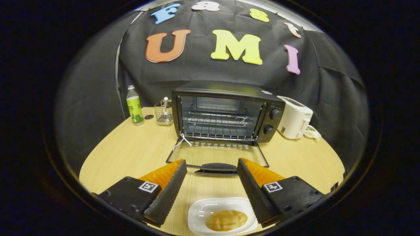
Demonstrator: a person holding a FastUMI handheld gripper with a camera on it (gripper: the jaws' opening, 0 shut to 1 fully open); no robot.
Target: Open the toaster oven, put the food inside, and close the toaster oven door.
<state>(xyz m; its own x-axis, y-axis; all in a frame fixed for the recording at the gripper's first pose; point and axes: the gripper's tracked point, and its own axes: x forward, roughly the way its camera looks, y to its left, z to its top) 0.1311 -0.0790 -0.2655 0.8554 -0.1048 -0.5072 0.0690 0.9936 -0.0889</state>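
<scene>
Between spread fingers of empty tool (211, 170): food (226, 220) on dish (200, 213); toaster oven (226, 111) beyond, door down.

Bottle (135, 110) beside wire caddy (163, 112); white toaster (294, 121) well apart.

Dim booth with soft overhead light on the pale table (131, 154), sharp centre, strong fisheye bending toward the edges.

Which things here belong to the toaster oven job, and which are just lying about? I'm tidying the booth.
For the job:
toaster oven, door already down
food on the white dish
gripper, open above the dish

Lying about:
bottle
wire basket
white toaster
</scene>
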